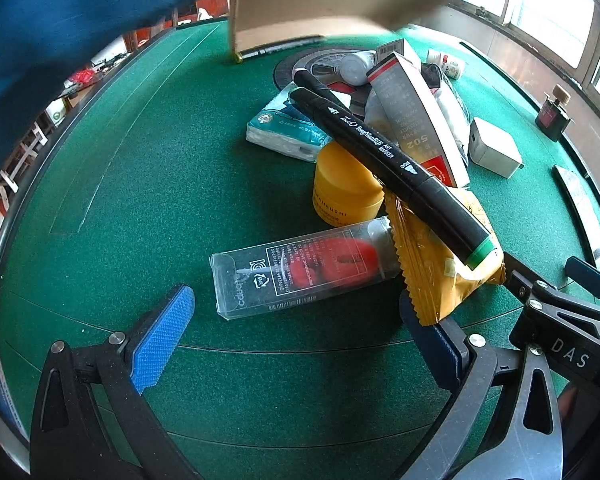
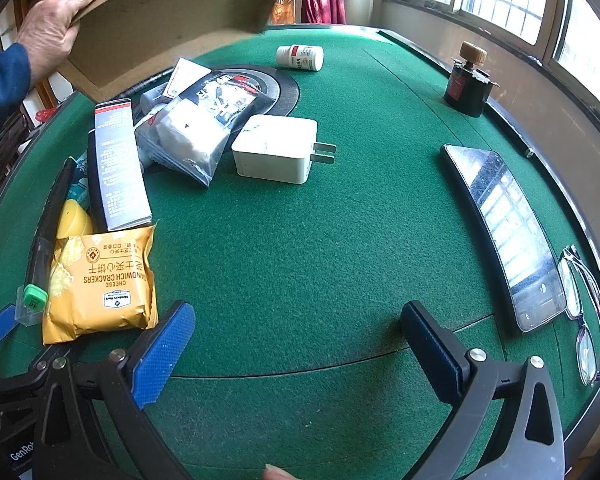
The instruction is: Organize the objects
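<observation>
Presently, left claw [image 1: 296, 328] spread wide, nothing gripped; clear plastic box [image 1: 300, 270] lined up just ahead at 12 o'clock, judged next pick. Right claw [image 2: 298, 344] likewise released, poised over bare tabletop [image 2: 300, 240]. Cracker packet [image 2: 100, 284] seen at 10 o'clock. Beyond: one black marker [image 1: 388, 160] propped across one yellow jar [image 1: 346, 188], heap apparently dumped unsorted. One charger [image 2: 276, 148], one phone [image 2: 508, 232], one pill bottle [image 2: 300, 57] counted.

Green felt table [image 2: 300, 240] with charger [image 2: 274, 154], phone [image 2: 504, 232], glasses [image 2: 584, 312], pill bottle [image 2: 300, 57].
</observation>
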Demonstrator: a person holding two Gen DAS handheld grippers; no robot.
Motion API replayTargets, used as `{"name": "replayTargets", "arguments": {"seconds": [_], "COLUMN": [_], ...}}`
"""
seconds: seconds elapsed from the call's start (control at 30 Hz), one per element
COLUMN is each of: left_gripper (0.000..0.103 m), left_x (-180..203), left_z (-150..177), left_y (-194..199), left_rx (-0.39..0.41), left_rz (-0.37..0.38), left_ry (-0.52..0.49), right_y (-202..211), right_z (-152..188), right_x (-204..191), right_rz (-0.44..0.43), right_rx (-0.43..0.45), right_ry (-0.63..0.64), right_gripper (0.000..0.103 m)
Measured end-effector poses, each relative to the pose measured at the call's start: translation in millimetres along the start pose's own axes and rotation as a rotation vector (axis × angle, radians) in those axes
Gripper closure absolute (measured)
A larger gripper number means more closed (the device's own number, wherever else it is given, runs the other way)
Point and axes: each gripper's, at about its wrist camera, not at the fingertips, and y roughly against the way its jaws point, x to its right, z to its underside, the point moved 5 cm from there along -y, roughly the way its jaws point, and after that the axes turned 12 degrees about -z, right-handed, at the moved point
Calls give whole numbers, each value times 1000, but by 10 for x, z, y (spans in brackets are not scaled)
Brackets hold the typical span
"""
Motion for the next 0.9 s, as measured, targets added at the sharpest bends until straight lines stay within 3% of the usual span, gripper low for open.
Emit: {"name": "replayTargets", "arguments": {"seconds": [0.9], "left_gripper": [0], "left_x": [-22], "left_z": [-2], "left_y": [-7], "left_rx": [0], "left_rz": [-1], "left_ry": [1], "right_y": [2], "right_z": [4], "right_x": [-11], "right_rz": [-1], "right_rx": [-1], "right_ry": [1], "right_gripper": [0]}}
